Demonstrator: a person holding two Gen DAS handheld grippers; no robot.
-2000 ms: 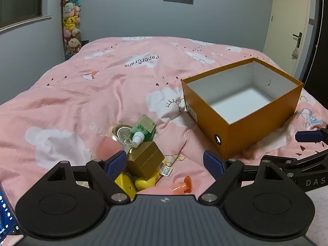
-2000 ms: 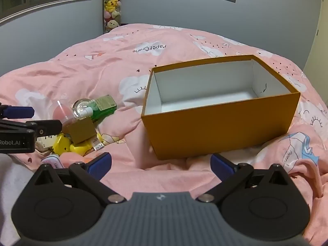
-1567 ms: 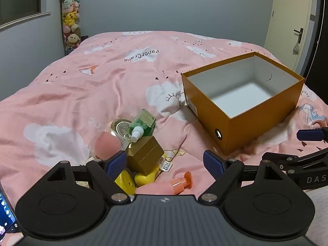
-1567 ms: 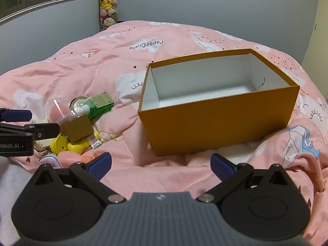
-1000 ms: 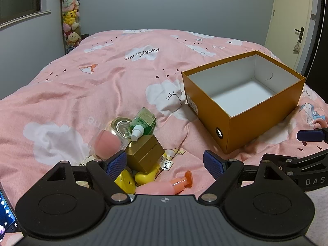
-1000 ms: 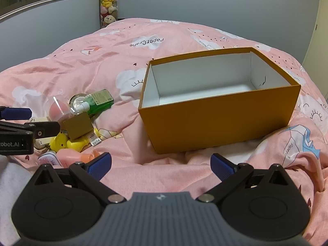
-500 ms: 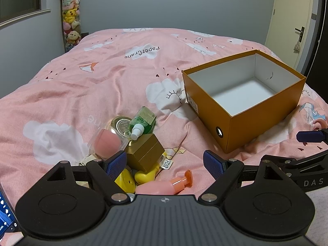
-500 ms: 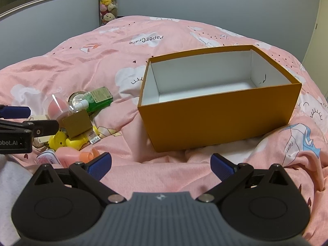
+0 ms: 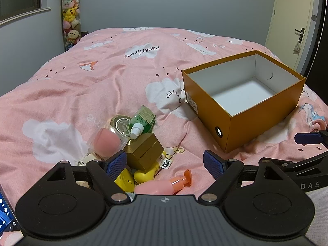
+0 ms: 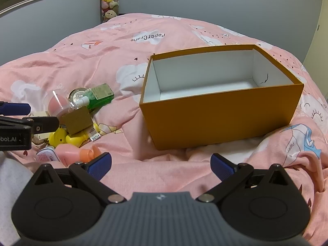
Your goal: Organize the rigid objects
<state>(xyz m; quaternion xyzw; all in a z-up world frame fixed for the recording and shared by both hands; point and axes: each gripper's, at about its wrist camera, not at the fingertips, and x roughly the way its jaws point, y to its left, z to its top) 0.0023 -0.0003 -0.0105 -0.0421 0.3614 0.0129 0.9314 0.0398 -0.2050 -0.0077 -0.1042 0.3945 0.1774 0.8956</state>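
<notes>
pink cloud-print duvet (image 9: 102, 86) under orange box (image 9: 256, 119), grey walls (image 9: 225, 16) behind.

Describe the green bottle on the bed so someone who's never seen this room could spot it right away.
Start at the orange box on the pink quilt, then look to the pile of small things beside it. The green bottle lies on its side at the pile's far edge, against a round tin and above a gold box. It is the only green thing there, clear with a white cap.
</notes>
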